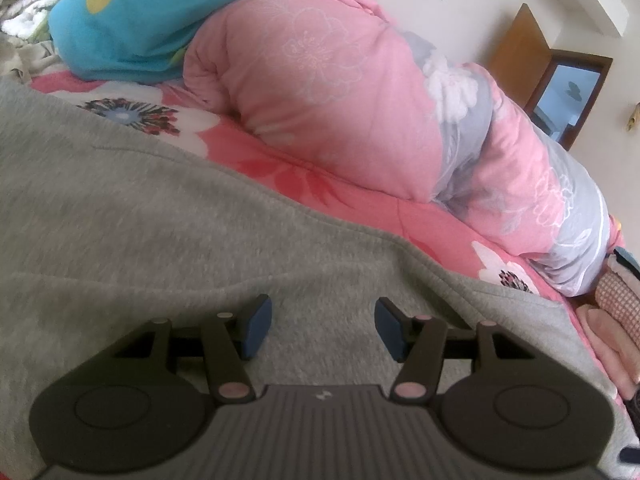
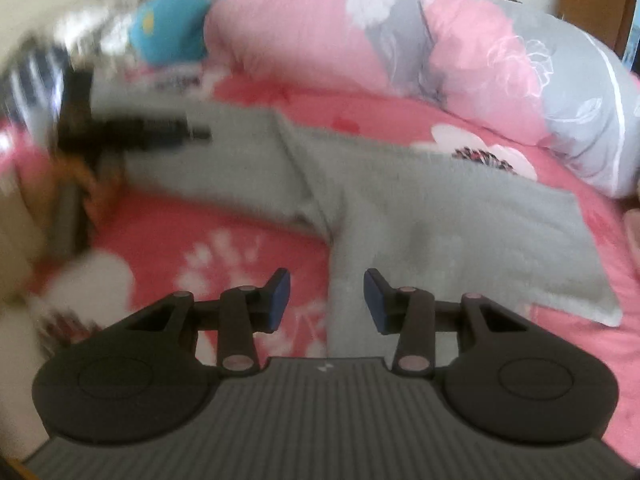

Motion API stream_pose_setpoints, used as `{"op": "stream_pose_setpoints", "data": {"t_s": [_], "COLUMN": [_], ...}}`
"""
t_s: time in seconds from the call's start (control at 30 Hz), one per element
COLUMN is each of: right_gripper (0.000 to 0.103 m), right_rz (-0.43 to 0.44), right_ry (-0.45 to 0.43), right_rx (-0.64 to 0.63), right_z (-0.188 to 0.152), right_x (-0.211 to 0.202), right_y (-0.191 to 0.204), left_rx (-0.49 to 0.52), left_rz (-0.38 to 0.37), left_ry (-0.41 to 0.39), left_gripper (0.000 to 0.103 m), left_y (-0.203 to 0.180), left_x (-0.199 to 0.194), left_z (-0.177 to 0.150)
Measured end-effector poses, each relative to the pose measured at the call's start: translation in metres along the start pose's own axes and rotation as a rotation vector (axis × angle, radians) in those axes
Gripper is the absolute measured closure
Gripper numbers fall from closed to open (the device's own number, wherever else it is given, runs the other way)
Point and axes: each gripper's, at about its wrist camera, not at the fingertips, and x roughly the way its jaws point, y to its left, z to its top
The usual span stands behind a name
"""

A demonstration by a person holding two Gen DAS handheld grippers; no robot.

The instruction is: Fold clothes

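**Grey garment flat on floral bedspread, both claws released**

While the grey garment lies spread on the pink floral bedspread, neither claw has hold of it. Left gripper: jaws apart, blue pads clear of each other, grey fleece visible under the gap, nothing pinched. Right gripper: jaws apart, released, a narrow strip of the garment running beneath the gap, pads not pressing it. The right wrist view is motion-blurred, worst on its left side; the left gripper shows there as a dark smear over the garment's far end, next to a striped sleeve, details not readable.

Garment in the right wrist view: a broad panel towards the right, a narrower piece towards the left, a fold ridge between them. In the left wrist view it fills the lower left, its edge running diagonally across the bedspread.

Behind: rolled pink-and-grey floral quilt, with a blue cushion with a yellow dot and white stripes against it. Brown door by the wall.

Writing: no readable text or brand anywhere; only a small pale mark on each gripper body, not legible.
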Motion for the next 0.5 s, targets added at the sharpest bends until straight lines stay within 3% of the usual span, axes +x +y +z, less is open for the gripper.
{"op": "stream_pose_setpoints", "data": {"t_s": [0.17,0.23,0.3,0.33,0.37,0.5], "right_gripper": [0.063,0.064,0.073,0.09,0.096,0.099], "right_rz": [-0.085,-0.093,-0.1,-0.115,-0.134,-0.218], "right_ry": [0.085,0.064,0.048,0.041,0.032,-0.026], "right_rx": [-0.073,-0.063,-0.023,-0.006,0.002,0.011], "right_z": [-0.03,-0.041,-0.045,-0.045,-0.045,-0.039], "right_x": [0.023,0.025,0.027,0.027,0.027,0.018], "right_y": [0.015,0.015,0.009,0.007,0.004,-0.008], "left_rx": [0.0,0.001,0.005,0.007,0.008,0.008], "left_rz": [-0.008,-0.008,-0.007,-0.007,-0.008,-0.007], "left_ry": [0.0,0.0,-0.001,-0.001,-0.001,-0.001], "left_gripper": [0.042,0.042,0.042,0.042,0.042,0.042], "left_y": [0.001,0.001,0.0,0.0,0.001,0.001], "left_x": [0.001,0.0,0.0,0.0,0.0,0.0], "left_z": [0.0,0.0,0.0,-0.001,-0.001,0.0]}}
